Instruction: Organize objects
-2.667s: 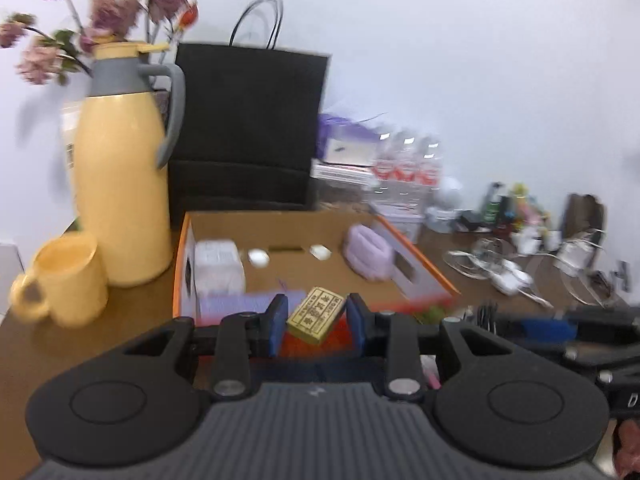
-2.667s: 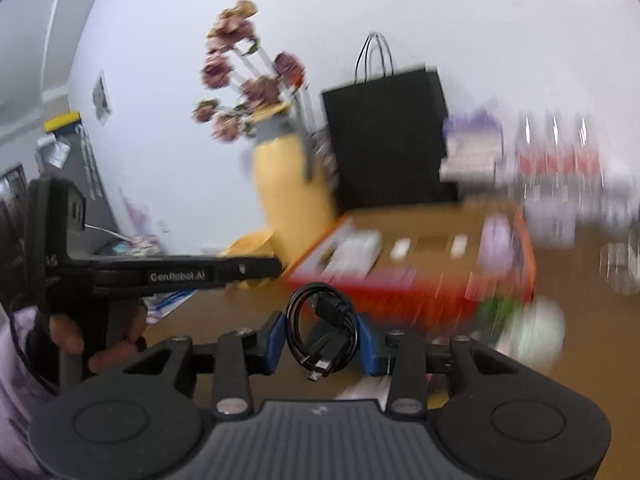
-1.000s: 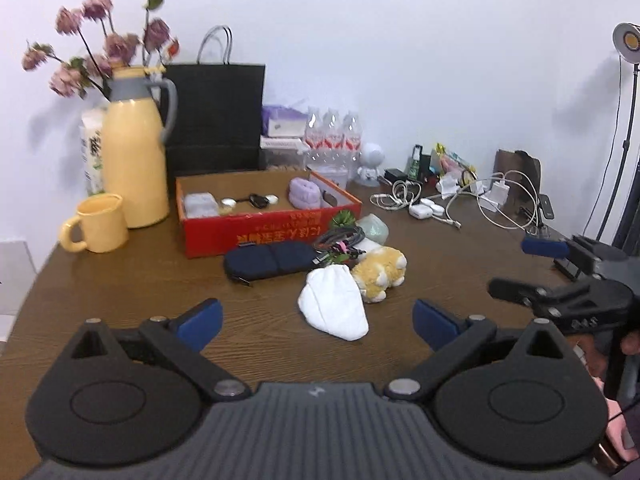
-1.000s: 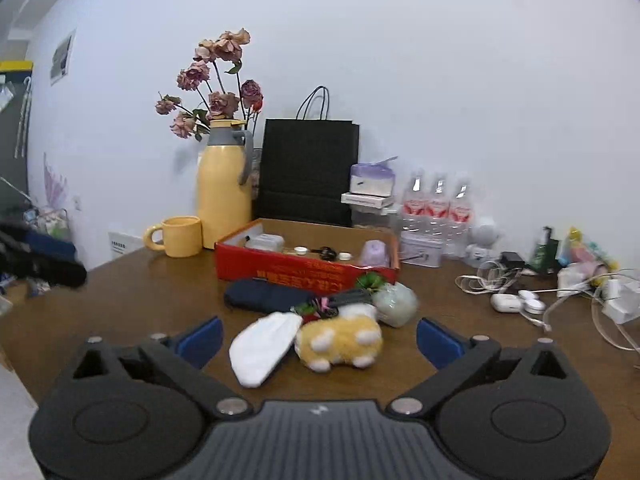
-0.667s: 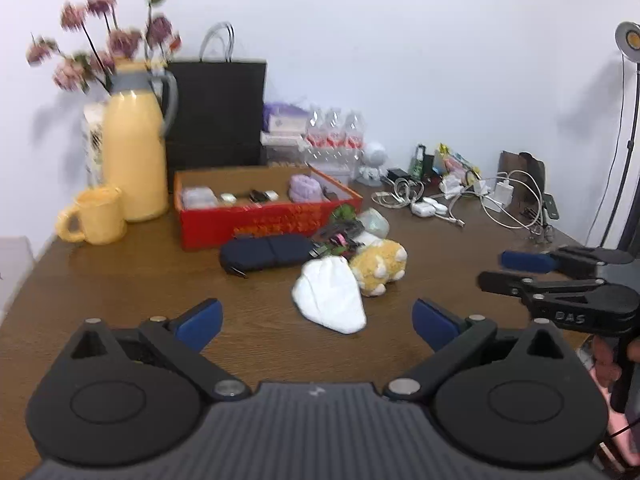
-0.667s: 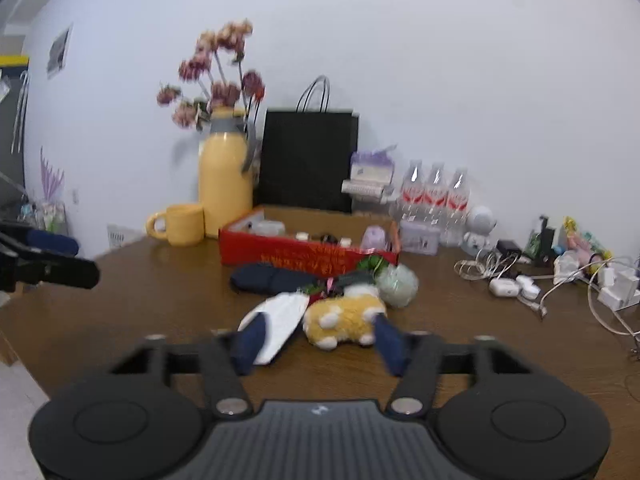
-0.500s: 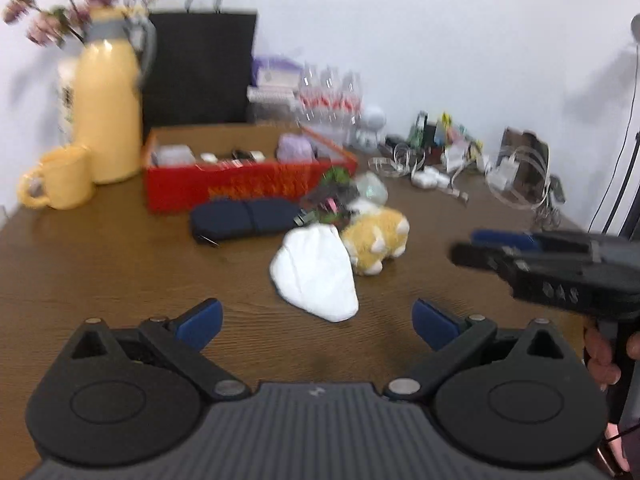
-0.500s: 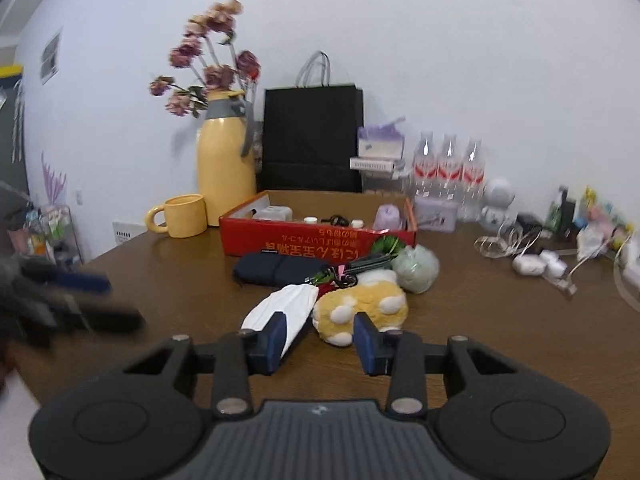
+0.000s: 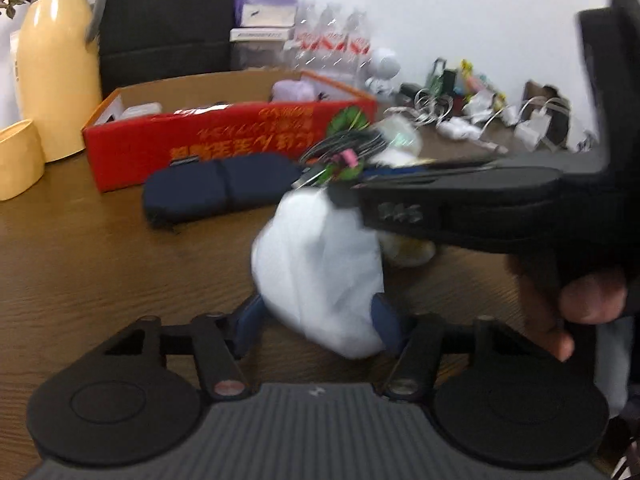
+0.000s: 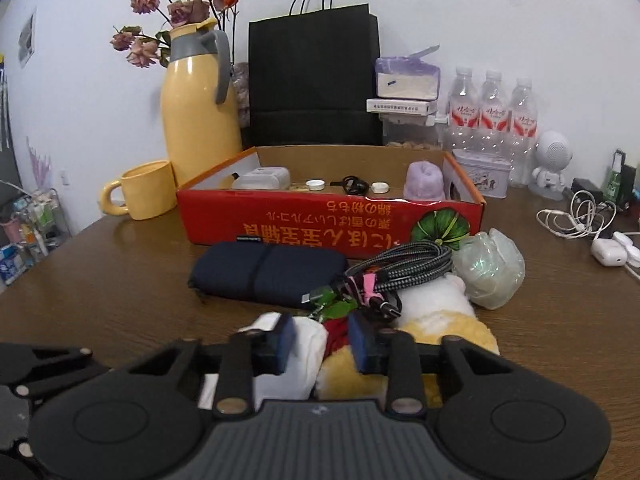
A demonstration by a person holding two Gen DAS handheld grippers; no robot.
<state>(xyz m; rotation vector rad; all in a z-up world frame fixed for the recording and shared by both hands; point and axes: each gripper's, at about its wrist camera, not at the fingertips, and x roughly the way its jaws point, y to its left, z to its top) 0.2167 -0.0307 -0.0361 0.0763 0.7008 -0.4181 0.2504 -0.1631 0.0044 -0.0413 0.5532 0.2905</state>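
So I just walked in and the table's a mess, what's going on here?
A person is tidying loose things into the red box with two handheld grippers. The left gripper is closing around a white cloth bundle on the table. The right gripper is closing low over the pile beside the yellow plush toy, with something red between its jaws.

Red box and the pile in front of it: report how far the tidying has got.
Done: the red box already holds a white case, caps, a small black cable and a purple roll.
In hand: the left gripper is closing around the white cloth; the right gripper is closing at the pile.
Left: pouch, braided cable, plush, green bundle.
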